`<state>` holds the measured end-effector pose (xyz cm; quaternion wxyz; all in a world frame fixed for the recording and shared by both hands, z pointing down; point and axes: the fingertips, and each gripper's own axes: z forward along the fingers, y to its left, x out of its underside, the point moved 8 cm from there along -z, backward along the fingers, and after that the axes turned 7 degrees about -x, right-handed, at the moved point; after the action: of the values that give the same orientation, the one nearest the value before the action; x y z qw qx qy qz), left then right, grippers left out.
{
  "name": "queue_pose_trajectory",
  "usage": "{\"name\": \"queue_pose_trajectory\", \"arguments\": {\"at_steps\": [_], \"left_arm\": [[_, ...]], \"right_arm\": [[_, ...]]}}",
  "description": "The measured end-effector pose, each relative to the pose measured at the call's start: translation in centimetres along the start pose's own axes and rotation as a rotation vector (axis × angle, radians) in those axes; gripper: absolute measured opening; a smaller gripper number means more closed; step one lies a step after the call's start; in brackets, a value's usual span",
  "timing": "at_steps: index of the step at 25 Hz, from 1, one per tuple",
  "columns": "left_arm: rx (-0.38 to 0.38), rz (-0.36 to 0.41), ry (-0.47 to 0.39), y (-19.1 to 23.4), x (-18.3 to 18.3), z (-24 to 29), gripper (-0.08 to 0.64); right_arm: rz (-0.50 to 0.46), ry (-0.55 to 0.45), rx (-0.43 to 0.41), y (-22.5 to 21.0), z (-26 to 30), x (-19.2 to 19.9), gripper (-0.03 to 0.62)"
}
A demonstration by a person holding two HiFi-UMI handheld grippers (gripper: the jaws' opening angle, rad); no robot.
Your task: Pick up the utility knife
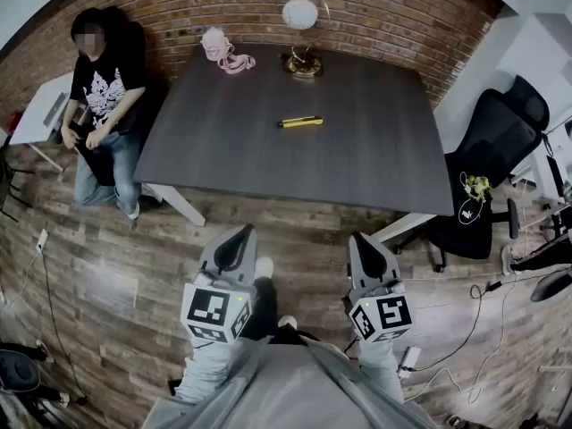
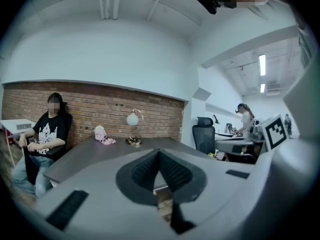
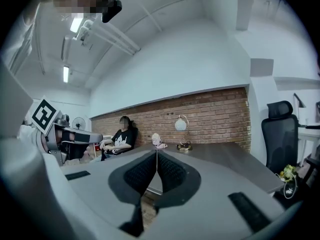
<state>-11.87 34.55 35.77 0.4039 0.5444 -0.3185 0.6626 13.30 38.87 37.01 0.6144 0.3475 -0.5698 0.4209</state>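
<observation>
The yellow utility knife [image 1: 300, 121] lies flat near the middle of the dark grey worktop [image 1: 357, 155], its length running roughly across the head view, with bare surface all round it. Both grippers are held over the wooden floor [image 1: 308, 226], short of the worktop's near edge and well apart from the knife. The left gripper [image 1: 242, 231] has its jaws closed tip to tip with nothing between them, and the right gripper [image 1: 358, 238] is likewise closed and empty; the two point towards the worktop side by side, each with its marker cube at the back. At the far edge of the worktop, by the brick wall, stands a globe lamp [image 1: 302, 16] on a brass-coloured base, and to its left lies a small pink bag [image 1: 217, 46] with a strap. A seated person [image 1: 103, 92] in a black printed shirt is just off the worktop's far left corner, and a black office chair [image 1: 500, 137] stands off its right side.
</observation>
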Motion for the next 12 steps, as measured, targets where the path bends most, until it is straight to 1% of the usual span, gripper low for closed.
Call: {"name": "queue_pose_trajectory", "arguments": {"at_steps": [5,12], "left_arm": [[0.011,-0.002,-0.011,2.6,-1.0,4.9,0.018],[0.036,-0.004,-0.029,8.5,-3.7,12.8,0.018]], "right_arm": [[-0.008,-0.002,0.006,-2.2,4.9,-0.8,0.021],[-0.030,-0.003,0.033,-4.7,13.7,-3.5,0.021]]}}
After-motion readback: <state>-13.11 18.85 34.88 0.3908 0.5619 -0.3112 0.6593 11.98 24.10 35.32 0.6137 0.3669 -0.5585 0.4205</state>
